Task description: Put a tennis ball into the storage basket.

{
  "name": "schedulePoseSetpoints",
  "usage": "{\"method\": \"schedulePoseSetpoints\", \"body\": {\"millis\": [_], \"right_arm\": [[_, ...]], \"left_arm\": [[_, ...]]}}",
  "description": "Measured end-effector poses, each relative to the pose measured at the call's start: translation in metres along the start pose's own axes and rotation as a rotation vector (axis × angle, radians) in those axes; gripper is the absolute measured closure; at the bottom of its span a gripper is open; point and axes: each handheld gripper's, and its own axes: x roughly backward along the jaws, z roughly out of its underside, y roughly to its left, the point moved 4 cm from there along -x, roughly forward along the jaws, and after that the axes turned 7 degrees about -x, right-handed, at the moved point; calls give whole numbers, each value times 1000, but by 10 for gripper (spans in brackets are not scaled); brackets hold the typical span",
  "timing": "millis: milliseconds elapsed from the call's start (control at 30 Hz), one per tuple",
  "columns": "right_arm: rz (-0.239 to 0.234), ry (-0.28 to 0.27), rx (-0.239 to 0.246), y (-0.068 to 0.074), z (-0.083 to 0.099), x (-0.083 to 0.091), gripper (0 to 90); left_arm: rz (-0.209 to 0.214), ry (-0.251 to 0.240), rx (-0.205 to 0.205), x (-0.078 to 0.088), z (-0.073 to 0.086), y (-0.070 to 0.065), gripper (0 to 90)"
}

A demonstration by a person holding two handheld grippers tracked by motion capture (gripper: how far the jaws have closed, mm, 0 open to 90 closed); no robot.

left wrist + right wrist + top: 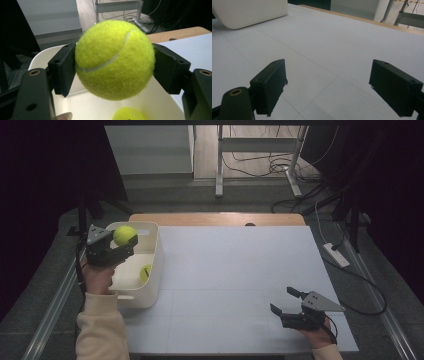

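Over the white bin at the table's left edge, a tennis ball hangs pinched between the left gripper fingers. Below it, a second ball lies on the bin floor. Well apart, right gripper rests low over the white table, fingers spread, holding nothing.

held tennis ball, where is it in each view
High view: the held tennis ball is upper left, in the left claw above the white bin.
Left gripper view: centre, the held tennis ball is clamped between both jaws.
Right gripper view: not in it.
Shared landmark: the white bin, whose corner is at top left in the right gripper view.
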Motion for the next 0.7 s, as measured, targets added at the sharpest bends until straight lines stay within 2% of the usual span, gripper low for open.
{"method": "schedulePoseSetpoints", "body": {"millis": [33,200,300,600,667,700], "right_arm": [[-1,1,1,0,0,0,143],[-1,-2,1,0,0,-1,143],[4,-3,1,0,0,0,143],[3,-2,2,0,0,0,143],[3,-2,2,0,0,0,143],[3,-3,2,1,0,0,143]], "left_arm": [[-17,13,-5,-1,1,2,267],[-36,33,-5,-3,4,5,266],[-66,44,-14,-4,5,6,265],[-79,60,-24,-7,7,6,259],[-97,52,-15,-7,6,7,199],[-91,49,-4,-6,5,7,157]]}}
